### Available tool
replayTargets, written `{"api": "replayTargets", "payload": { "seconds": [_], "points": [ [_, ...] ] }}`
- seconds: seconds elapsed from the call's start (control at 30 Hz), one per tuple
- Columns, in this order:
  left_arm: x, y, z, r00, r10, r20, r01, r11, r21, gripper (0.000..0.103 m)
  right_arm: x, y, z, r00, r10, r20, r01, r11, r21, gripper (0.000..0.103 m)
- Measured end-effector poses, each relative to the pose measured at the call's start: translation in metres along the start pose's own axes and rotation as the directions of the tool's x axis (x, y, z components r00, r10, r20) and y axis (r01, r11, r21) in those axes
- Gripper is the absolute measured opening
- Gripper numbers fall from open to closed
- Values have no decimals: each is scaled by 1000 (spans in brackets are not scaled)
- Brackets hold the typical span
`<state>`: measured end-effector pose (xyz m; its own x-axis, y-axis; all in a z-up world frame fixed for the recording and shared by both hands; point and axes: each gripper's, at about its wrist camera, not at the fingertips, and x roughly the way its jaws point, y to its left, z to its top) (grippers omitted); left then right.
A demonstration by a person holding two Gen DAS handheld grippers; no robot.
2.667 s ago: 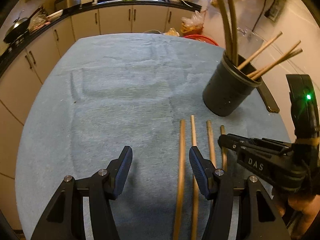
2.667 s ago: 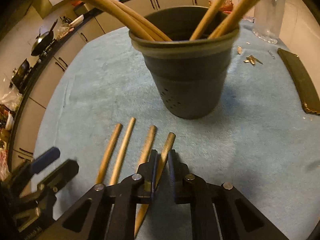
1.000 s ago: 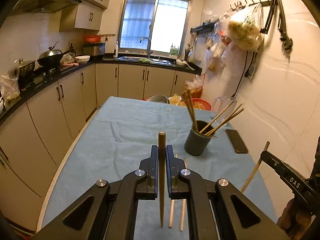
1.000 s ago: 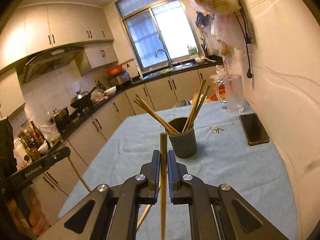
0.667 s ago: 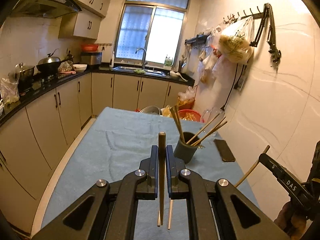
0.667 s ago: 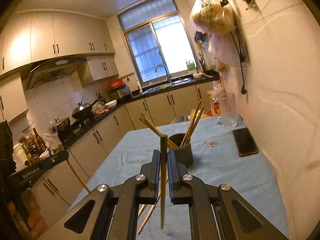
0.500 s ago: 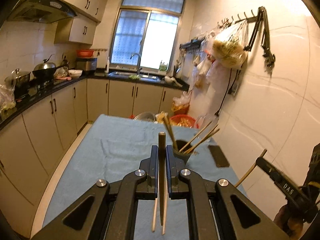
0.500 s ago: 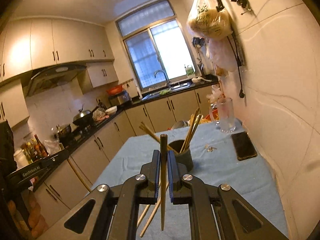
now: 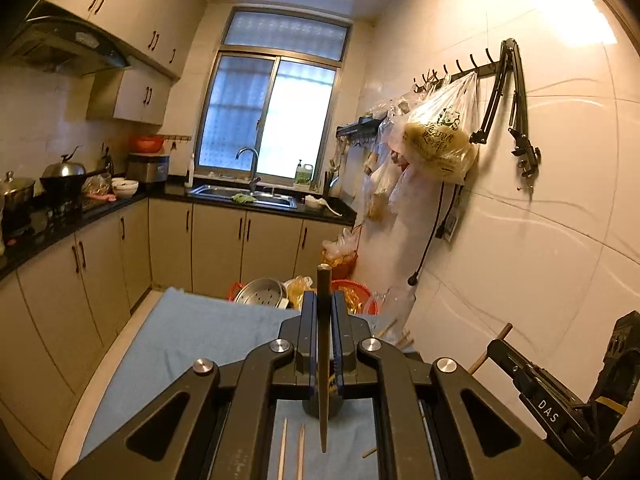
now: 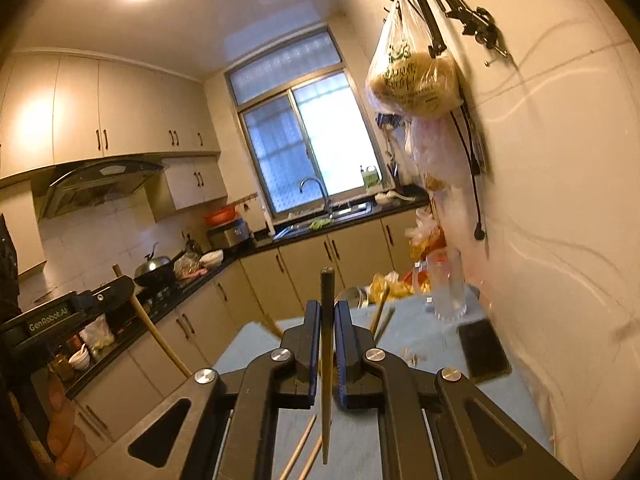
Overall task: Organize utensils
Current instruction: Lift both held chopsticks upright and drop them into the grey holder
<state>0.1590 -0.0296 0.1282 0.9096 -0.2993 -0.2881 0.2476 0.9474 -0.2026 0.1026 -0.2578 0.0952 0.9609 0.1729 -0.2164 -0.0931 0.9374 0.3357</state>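
Note:
My left gripper (image 9: 323,322) is shut on a wooden chopstick (image 9: 323,408) and holds it upright, high above the table. My right gripper (image 10: 327,322) is shut on another chopstick (image 10: 326,408), also upright and raised. The dark utensil cup (image 9: 308,406) is mostly hidden behind the left gripper; its chopsticks (image 10: 380,312) poke out beside the right gripper. Two chopsticks (image 9: 291,450) lie on the blue tablecloth (image 9: 192,340) below; they also show in the right wrist view (image 10: 304,454). The right gripper appears in the left wrist view (image 9: 520,376), and the left gripper in the right wrist view (image 10: 80,312).
A phone (image 10: 482,350) and a glass jug (image 10: 448,290) sit on the table by the tiled wall. Bags (image 9: 438,140) hang from wall hooks. Cabinets and a counter (image 9: 80,256) run along the left, with a sink (image 9: 248,196) under the window.
Both grippers closed on a chopstick each and lifted them off the table. They kept rising and tilting up, so the cup and table sank low in both views.

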Motion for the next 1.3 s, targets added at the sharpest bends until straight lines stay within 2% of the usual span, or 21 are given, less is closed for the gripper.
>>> {"api": "replayTargets", "payload": {
  "seconds": [0.2, 0.37, 0.57, 0.83, 1.3],
  "points": [
    [36, -8, 17, 998, 1, 57, -1, 1000, 14, 7, 31, 1, 25, 997, -20, 72, 21, 1000, -11, 8],
    [71, -12, 20, 999, -3, 39, 2, 1000, 17, 7, 60, 4, 35, 994, -36, 101, 40, 998, -39, 8],
    [104, -10, 9, 999, -2, 34, 1, 1000, 9, 7, 96, 0, 29, 995, -57, 86, 60, 997, -42, 8],
    [143, -1, -16, 999, -10, -37, 9, 1000, -29, 7, 124, -12, 13, 995, -78, 55, 79, 997, -21, 8],
    [160, 8, -42, 992, 10, -130, -14, 999, -33, 7, 148, -20, -25, 995, -85, -51, 84, 996, -29, 8]
  ]
}}
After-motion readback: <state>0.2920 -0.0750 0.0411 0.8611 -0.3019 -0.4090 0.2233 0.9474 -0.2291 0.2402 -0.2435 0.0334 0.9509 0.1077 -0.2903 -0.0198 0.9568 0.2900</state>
